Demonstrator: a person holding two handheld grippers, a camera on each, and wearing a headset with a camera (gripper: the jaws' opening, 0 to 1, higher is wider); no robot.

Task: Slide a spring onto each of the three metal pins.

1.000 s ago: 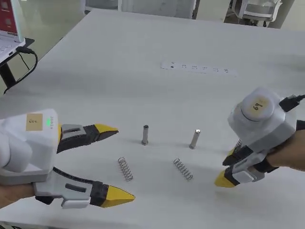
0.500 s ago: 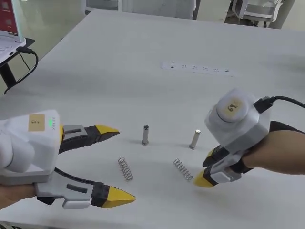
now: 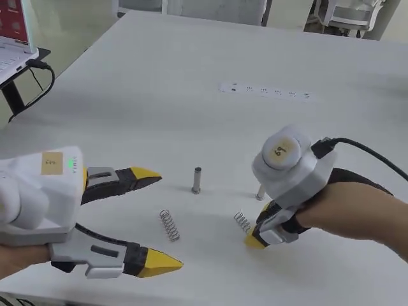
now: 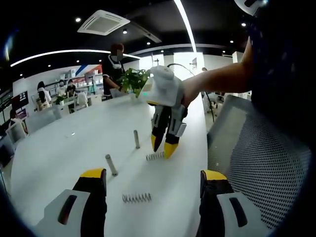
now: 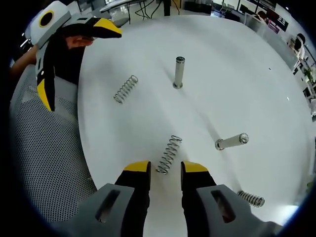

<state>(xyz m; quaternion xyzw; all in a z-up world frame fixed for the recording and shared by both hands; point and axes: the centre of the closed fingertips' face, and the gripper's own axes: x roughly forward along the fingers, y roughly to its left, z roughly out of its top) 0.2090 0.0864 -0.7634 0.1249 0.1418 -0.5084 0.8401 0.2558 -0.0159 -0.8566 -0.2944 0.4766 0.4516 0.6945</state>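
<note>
One light, flexible spring (image 5: 169, 154) lies lower centre in the right gripper view, its end between the parted jaws of the right gripper (image 5: 165, 168), probably best pinched gently mid-length; the left gripper (image 4: 153, 174) gapes wide.

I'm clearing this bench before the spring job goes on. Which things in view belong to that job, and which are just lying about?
Belongs to the job: left pin, right pin, left spring, right spring, third spring.
Just lying about: power strip, laptop.

Two metal pins (image 5: 178, 72) (image 5: 231, 141), three springs (image 5: 126, 89) (image 5: 169, 154) (image 5: 252, 198), two tools (image 4: 153, 174) (image 5: 165, 168), one power strip (image 3: 266, 91).
</note>
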